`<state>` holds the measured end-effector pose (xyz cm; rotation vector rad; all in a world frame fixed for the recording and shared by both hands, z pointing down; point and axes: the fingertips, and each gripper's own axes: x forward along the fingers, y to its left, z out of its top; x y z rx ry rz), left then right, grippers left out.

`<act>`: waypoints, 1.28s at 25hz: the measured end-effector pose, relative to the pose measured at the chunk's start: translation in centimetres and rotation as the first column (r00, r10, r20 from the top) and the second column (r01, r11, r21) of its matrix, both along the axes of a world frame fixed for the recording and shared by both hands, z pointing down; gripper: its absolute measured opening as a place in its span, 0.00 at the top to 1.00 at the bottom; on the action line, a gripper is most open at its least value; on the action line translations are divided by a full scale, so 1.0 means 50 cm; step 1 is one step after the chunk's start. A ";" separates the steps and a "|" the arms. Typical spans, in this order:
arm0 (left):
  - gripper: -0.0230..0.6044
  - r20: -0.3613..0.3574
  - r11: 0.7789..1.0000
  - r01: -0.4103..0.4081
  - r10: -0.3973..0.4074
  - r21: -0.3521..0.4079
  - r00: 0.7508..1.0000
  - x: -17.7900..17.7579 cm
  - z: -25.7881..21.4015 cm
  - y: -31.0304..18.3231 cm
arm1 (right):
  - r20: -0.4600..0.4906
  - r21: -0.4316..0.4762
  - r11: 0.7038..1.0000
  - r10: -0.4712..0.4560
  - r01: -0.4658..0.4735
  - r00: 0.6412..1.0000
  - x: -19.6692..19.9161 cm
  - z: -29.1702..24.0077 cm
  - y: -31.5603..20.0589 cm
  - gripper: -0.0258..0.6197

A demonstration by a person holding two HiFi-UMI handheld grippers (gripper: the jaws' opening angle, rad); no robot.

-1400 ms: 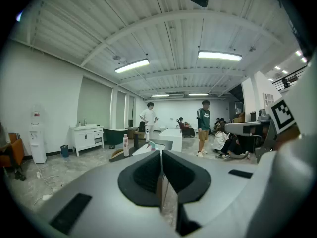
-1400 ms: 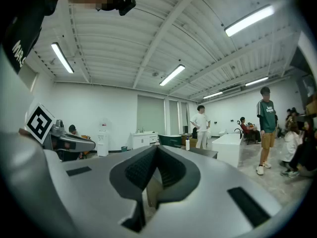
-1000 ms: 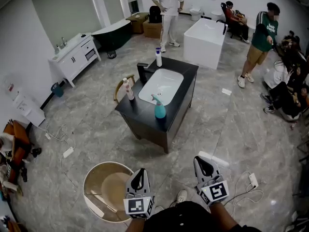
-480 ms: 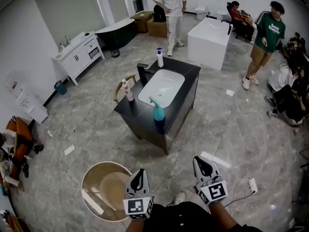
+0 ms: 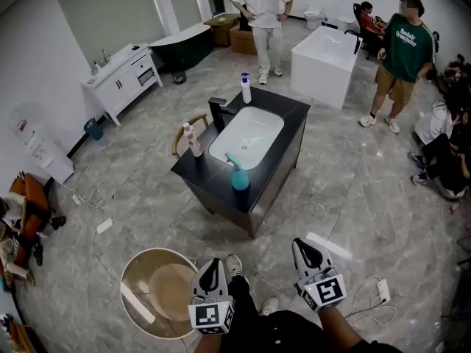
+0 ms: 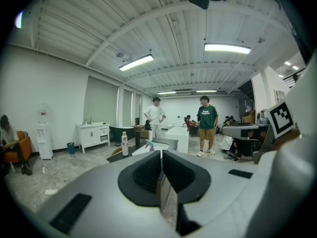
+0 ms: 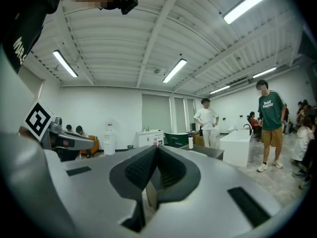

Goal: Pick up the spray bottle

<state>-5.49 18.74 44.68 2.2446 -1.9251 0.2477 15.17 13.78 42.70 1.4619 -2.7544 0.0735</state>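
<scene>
The teal spray bottle (image 5: 239,175) stands on the near corner of a black vanity (image 5: 284,132), beside its white sink (image 5: 246,134); it also shows small and far off in the left gripper view (image 6: 149,145). My left gripper (image 5: 212,263) and right gripper (image 5: 310,245) are low in the head view, well short of the vanity, both pointing at it. The jaws of each are shut with nothing between them (image 6: 161,152) (image 7: 156,147). A pink-capped bottle (image 5: 193,140) and a blue-capped white bottle (image 5: 246,88) also stand on the vanity top.
A round beige tub (image 5: 151,289) sits on the floor at my left. A wooden chair (image 5: 182,132) stands by the vanity's left side. Beyond are a white bathtub (image 5: 324,54), two standing people (image 5: 263,6) (image 5: 397,57), and cables (image 5: 372,293) on the floor.
The vanity and spray bottle have come slightly closer as I step forward; my shoe now shows between the grippers. The person in green has walked towards the bathtub. Both grippers stay shut.
</scene>
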 end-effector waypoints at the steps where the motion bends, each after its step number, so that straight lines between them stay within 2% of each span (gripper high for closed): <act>1: 0.93 -0.001 1.000 0.000 0.000 0.001 1.000 -0.001 0.002 -0.013 | -0.002 0.001 1.000 -0.001 0.001 1.000 -0.001 0.001 -0.012 0.97; 12: 0.93 -0.005 0.999 -0.022 0.023 0.027 1.000 -0.051 -0.003 -0.217 | -0.023 -0.001 1.000 -0.022 0.022 0.999 -0.069 0.007 -0.188 0.97; 23: 0.93 -0.020 0.997 -0.062 0.063 0.045 0.998 -0.171 -0.029 -0.437 | -0.055 0.027 0.999 -0.030 0.032 0.998 -0.208 -0.024 -0.402 0.97; 27: 0.93 -0.034 0.996 -0.082 0.084 0.042 0.996 -0.211 -0.029 -0.488 | -0.075 0.013 1.000 -0.017 0.018 0.997 -0.251 -0.014 -0.450 0.97; 32: 0.93 -0.039 0.991 -0.133 0.134 0.019 0.990 -0.220 -0.009 -0.536 | -0.081 -0.010 1.000 -0.017 0.017 0.997 -0.284 0.018 -0.494 0.97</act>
